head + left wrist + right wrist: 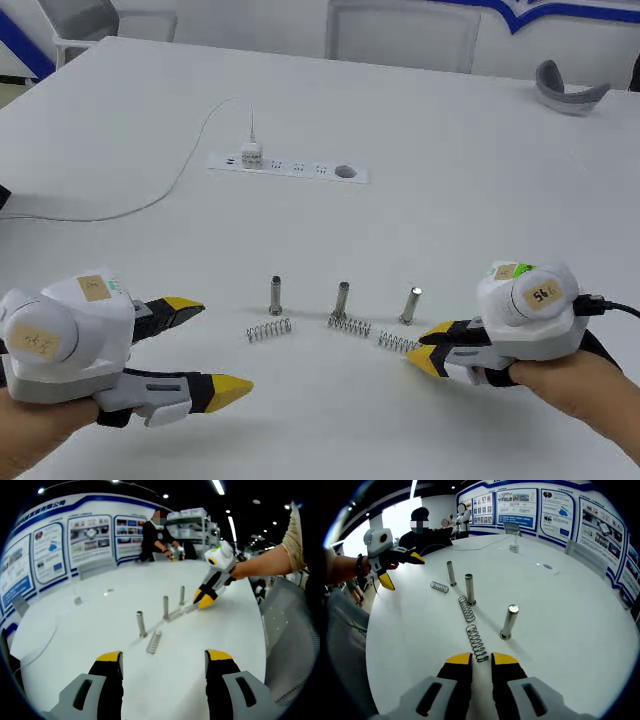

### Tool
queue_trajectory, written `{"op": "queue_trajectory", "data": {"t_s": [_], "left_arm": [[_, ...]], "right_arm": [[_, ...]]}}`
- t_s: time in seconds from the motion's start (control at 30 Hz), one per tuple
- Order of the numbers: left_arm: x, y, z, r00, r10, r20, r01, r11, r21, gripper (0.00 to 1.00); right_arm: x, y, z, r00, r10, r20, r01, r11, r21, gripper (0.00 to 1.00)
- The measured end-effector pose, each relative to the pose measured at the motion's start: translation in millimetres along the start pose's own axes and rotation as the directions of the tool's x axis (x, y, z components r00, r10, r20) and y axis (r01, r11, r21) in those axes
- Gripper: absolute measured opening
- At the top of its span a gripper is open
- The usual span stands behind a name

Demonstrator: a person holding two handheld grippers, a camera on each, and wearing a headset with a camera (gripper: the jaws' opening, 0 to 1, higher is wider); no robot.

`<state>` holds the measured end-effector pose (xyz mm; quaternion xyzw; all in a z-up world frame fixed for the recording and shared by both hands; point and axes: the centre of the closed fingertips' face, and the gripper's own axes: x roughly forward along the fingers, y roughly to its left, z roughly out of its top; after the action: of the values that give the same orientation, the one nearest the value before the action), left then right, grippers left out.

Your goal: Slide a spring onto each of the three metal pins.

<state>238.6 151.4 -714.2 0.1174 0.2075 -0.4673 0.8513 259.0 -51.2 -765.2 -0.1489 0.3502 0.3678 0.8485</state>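
Wide white table (450, 130), a power strip (290, 167) lying well back on it. Left gripper (215, 345) hovers at the near left with its jaws spread wide and nothing between them; its own view puts it short of the row, well apart from pins and springs. Right gripper (425, 347) is low at the right, jaws drawn to a slim gap, and its own view has the tips either side of the near end of the right spring (476, 641); can't tell whether they pinch it. Three pins stand upright in a row: left pin (275, 294), middle pin (341, 299), right pin (410, 305). Left spring (268, 330) and middle spring (349, 324) lie flat just before their pins, none threaded on.
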Motion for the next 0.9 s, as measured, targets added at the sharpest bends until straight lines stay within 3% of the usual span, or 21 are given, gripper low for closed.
{"op": "queue_trajectory", "data": {"t_s": [0.53, 0.9], "left_arm": [[0.1, -3.0, -1.5, 0.9999, -0.007, -0.014, 0.007, 1.000, 0.002, 0.67], [8.1, -22.6, 6.3, 0.9978, -0.065, -0.013, 0.065, 0.997, 0.041, 0.64]], "right_arm": [[2.9, 2.9, -0.8, 0.9997, 0.026, 0.006, -0.025, 0.999, -0.042, 0.12], [-5.3, 8.3, 3.8, 0.9998, 0.021, -0.006, -0.022, 0.996, -0.086, 0.11]]}}
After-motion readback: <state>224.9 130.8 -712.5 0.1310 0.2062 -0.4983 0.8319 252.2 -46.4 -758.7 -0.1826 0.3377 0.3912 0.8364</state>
